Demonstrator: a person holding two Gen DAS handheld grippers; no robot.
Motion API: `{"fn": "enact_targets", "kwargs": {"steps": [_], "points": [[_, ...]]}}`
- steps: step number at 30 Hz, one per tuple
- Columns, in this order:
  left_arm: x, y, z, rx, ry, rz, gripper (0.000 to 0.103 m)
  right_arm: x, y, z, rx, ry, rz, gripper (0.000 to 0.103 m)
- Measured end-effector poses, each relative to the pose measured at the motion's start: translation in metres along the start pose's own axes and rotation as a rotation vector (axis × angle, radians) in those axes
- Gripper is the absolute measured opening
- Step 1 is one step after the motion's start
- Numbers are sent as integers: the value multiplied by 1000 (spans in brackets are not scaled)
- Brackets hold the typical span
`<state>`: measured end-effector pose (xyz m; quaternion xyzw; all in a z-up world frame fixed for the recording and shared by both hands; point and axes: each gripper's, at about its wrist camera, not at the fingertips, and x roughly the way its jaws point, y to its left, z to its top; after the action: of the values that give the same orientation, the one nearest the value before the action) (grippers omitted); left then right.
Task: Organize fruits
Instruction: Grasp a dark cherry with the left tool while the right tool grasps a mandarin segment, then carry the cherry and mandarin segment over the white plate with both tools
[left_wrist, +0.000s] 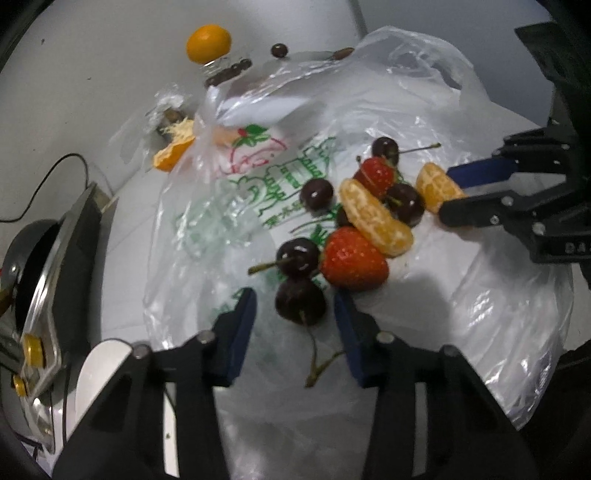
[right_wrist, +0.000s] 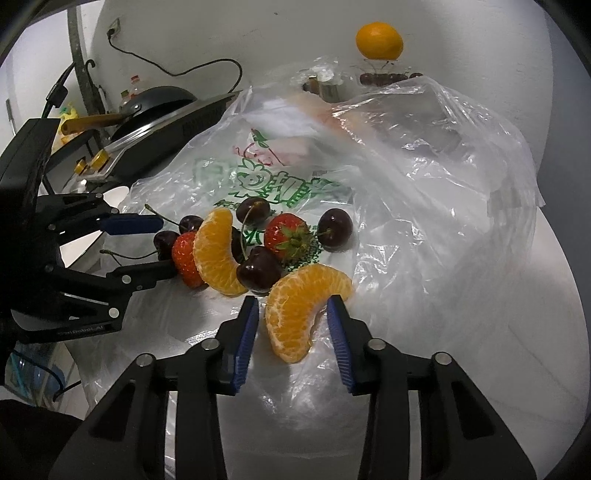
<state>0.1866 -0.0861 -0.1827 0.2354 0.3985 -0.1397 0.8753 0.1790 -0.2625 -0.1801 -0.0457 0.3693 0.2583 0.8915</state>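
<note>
Presently, your right gripper (right_wrist: 291, 321) stands wide open with an orange segment (right_wrist: 301, 310) between its blue pads; neither pad presses on it, so it is bracketed, not held. Your left gripper (left_wrist: 295, 317) is likewise open, straddling a dark cherry (left_wrist: 300, 301) at lower centre of the left wrist view, with visible clearance on both sides.

Beyond the tools, the fruit lies in one loose cluster on a crumpled plastic bag (right_wrist: 424, 177): a second orange segment (right_wrist: 216, 254), two strawberries (right_wrist: 286, 234) and several more cherries (right_wrist: 334, 229), some touching one another.

Further out, a whole orange (right_wrist: 378, 40) sits at upper right of the right wrist view, well apart from the cluster, with small dark pieces just below it that cannot be identified. A pan (right_wrist: 159, 101) on a cooker occupies the upper left.

Assessment: sorting appears barely begun. No fruit is grouped by kind, no receiving container is visible, and the whole cluster remains for you to separate.
</note>
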Motion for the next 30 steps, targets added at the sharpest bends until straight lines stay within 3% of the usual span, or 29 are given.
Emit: {"fn": "enact_targets", "kwargs": {"steps": [6,13,30], "points": [[-1,-4,1,36,-27,-6,29,-1,-3,-1,22,-8,12,33],[-4,-5,-5,26,-44,-6,29,-7,-4,-2,33,-18,16,29],[-60,4,-14,-80,-147,-38,29,-42,19,4,6,-98,58,28]]}}
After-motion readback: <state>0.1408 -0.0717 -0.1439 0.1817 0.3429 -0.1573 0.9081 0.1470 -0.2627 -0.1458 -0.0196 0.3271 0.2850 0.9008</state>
